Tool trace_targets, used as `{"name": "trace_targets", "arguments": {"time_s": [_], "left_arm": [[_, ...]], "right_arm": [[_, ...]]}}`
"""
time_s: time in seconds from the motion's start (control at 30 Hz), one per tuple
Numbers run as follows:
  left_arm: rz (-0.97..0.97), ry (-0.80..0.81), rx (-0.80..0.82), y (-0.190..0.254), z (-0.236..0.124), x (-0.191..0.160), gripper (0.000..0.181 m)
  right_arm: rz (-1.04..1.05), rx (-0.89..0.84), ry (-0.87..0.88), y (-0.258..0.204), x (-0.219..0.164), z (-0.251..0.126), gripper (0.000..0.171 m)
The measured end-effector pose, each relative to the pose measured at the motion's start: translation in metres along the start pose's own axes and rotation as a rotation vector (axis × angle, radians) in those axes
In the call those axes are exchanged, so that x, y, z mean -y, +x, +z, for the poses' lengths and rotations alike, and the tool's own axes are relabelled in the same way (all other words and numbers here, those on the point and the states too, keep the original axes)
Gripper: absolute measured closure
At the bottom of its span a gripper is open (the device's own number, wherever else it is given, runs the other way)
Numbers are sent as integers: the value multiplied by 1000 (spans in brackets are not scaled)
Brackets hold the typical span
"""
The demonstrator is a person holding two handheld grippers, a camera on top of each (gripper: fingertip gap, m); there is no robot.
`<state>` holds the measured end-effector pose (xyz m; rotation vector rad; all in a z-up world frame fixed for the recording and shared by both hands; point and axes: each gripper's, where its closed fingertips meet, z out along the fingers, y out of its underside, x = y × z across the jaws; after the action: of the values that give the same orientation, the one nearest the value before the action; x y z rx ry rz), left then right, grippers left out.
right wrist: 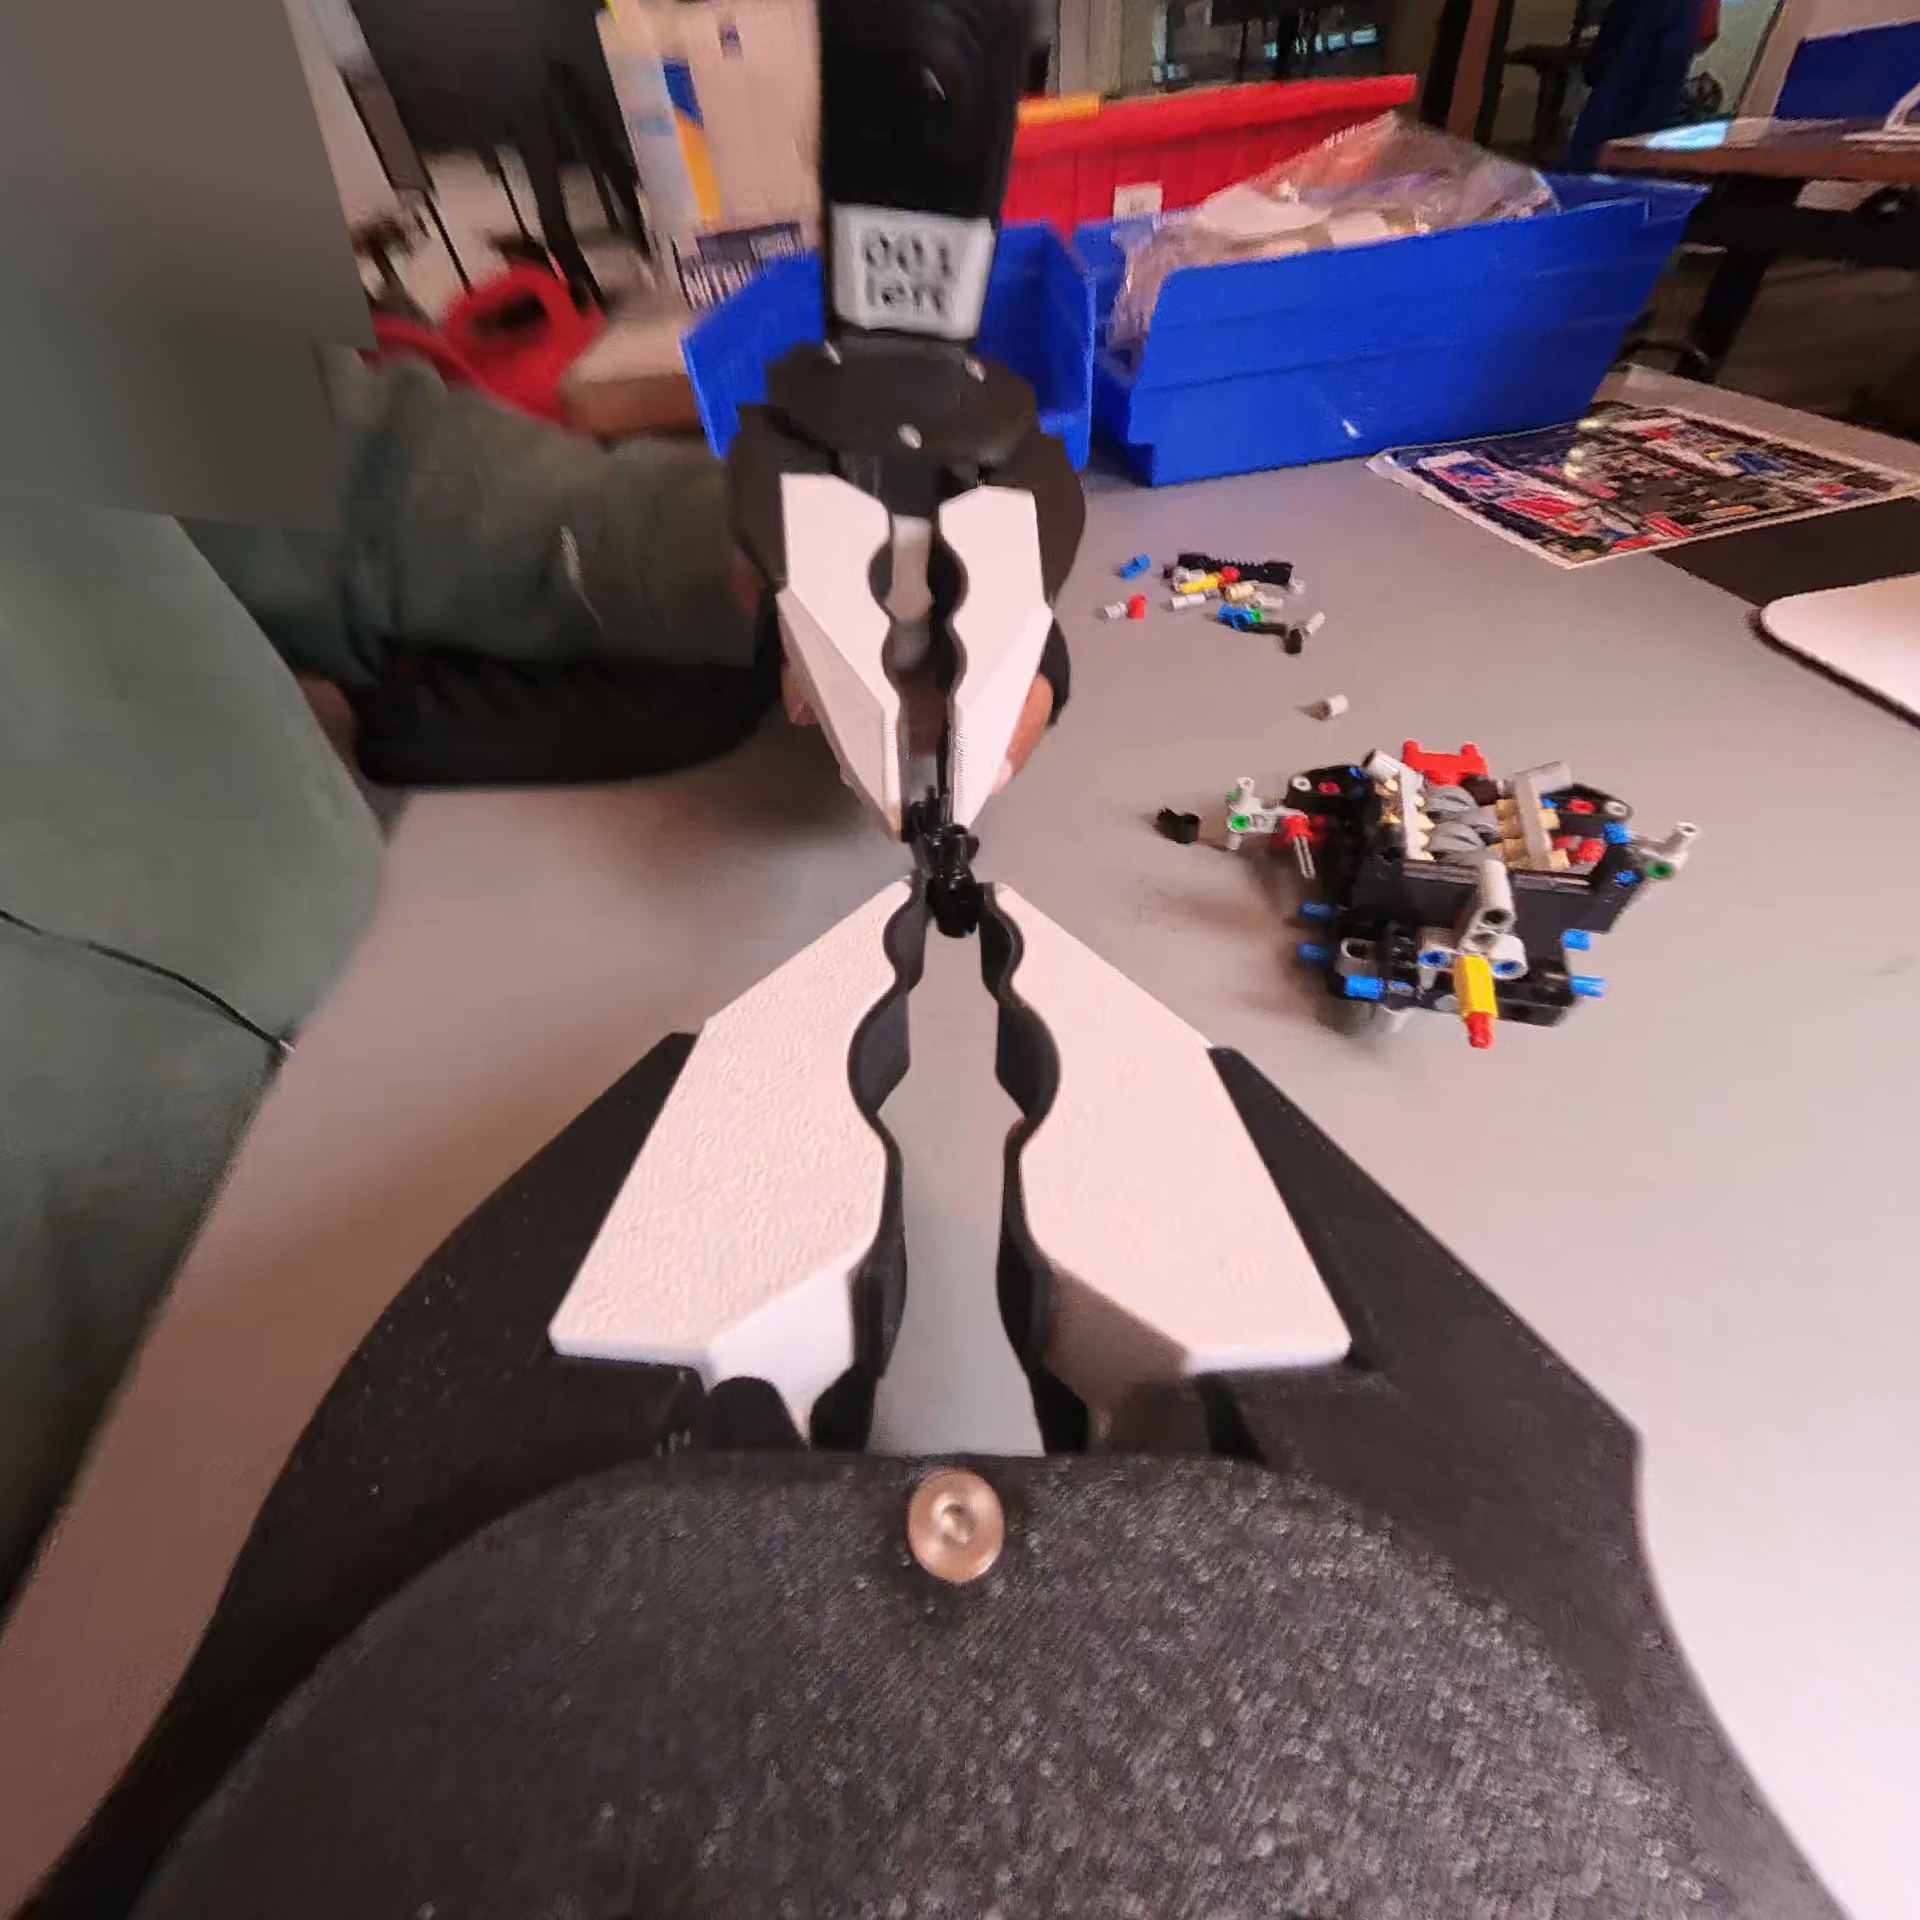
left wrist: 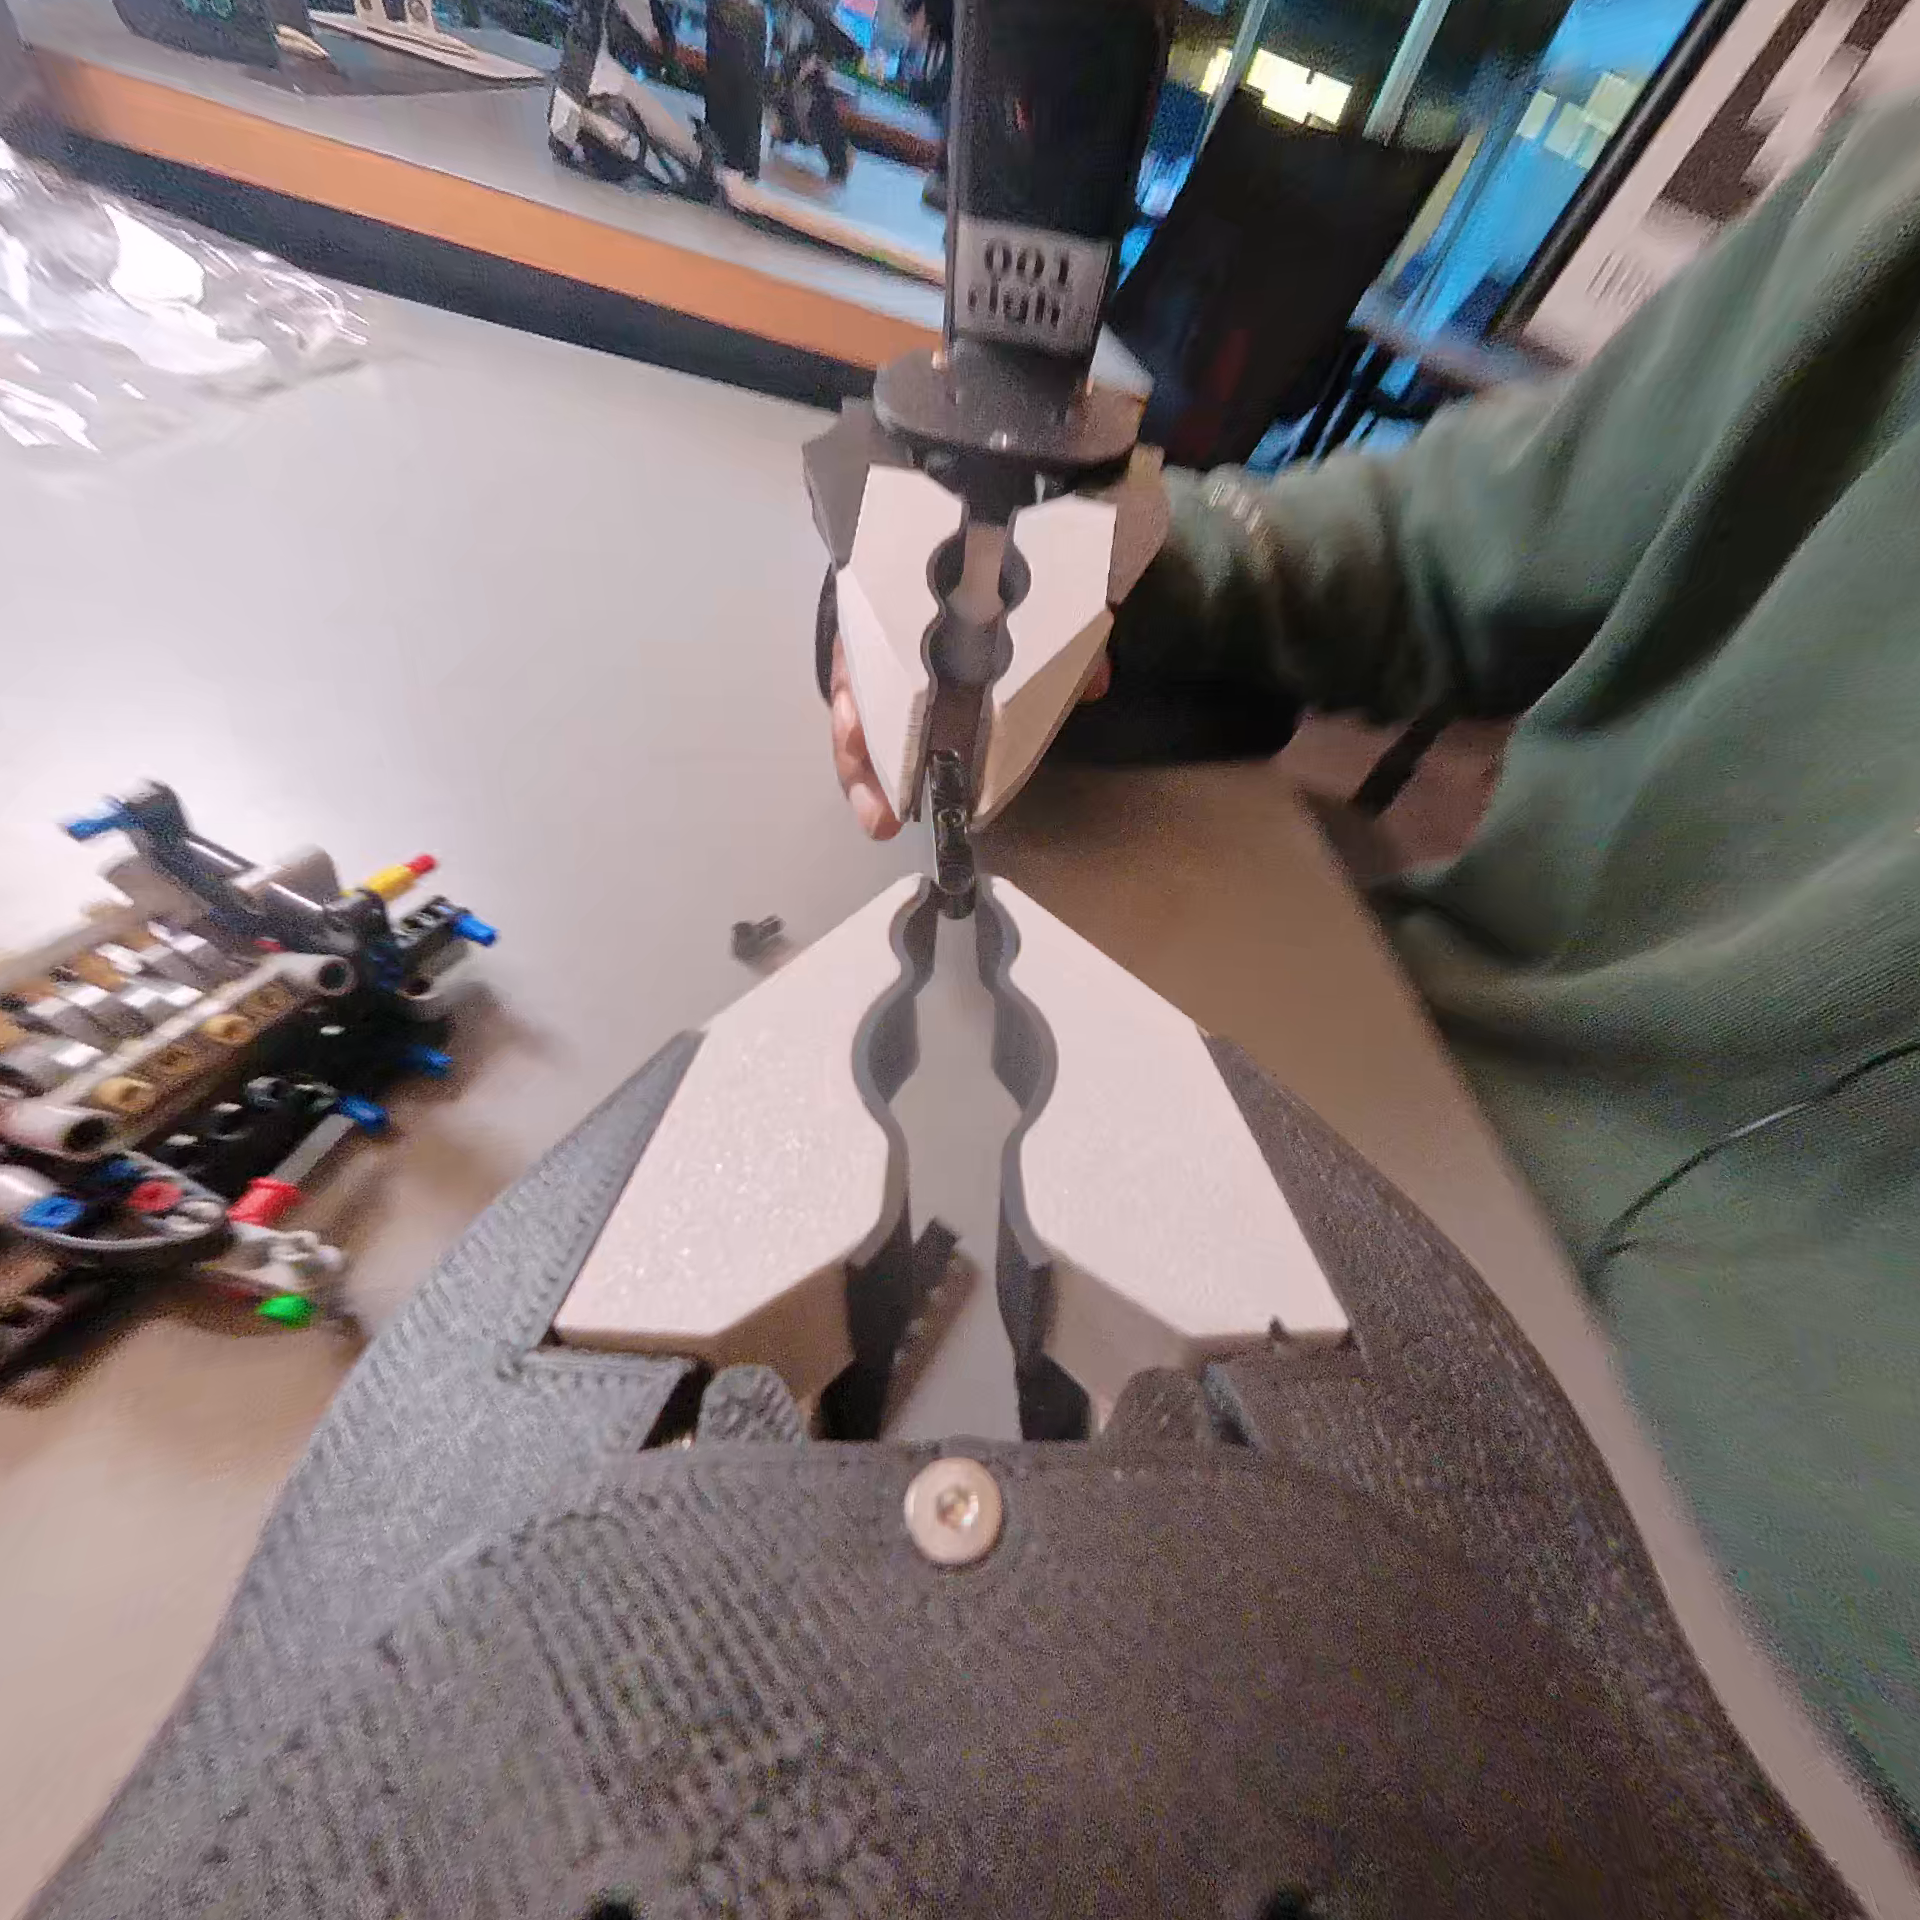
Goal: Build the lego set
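Note:
My two grippers face each other tip to tip above the grey table [left wrist: 520, 623]. My left gripper [left wrist: 951, 896] is shut on the near end of a small black lego part [left wrist: 948, 847]. My right gripper [left wrist: 943, 805] is shut on its far end. In the right wrist view my right gripper [right wrist: 951, 906] and left gripper [right wrist: 932, 816] pinch the same black part [right wrist: 948, 871], which looks like two short black pieces meeting end to end. The half-built lego model [left wrist: 187, 1060] lies on the table, apart from both grippers [right wrist: 1455, 883].
A loose black piece [right wrist: 1179, 824] lies beside the model. Several small loose pieces [right wrist: 1216, 592] lie farther back. Blue bins [right wrist: 1351, 332] and an instruction booklet [right wrist: 1642, 478] sit behind. A clear plastic bag [left wrist: 135, 301] lies far left. A person's green sleeve [left wrist: 1558, 623] borders the table.

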<state>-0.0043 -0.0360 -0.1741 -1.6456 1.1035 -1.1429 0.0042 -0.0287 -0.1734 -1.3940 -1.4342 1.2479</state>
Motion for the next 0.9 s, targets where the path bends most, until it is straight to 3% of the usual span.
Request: {"name": "trace_targets", "arguments": {"time_s": [0.17,0.3,0.53,0.9], "left_arm": [[-424,178,-219,8,-9,25,176],[-620,227,-324,9,-11,29,176],[-745,217,-394,12,-9,26,176],[-786,245,-410,10,-10,27,176]], "right_arm": [[-2,16,102,-4,21,-4,157],[-84,-33,129,-4,27,-6,156],[-136,-40,146,-5,31,-9,159],[-79,-13,134,-6,29,-9,163]]}}
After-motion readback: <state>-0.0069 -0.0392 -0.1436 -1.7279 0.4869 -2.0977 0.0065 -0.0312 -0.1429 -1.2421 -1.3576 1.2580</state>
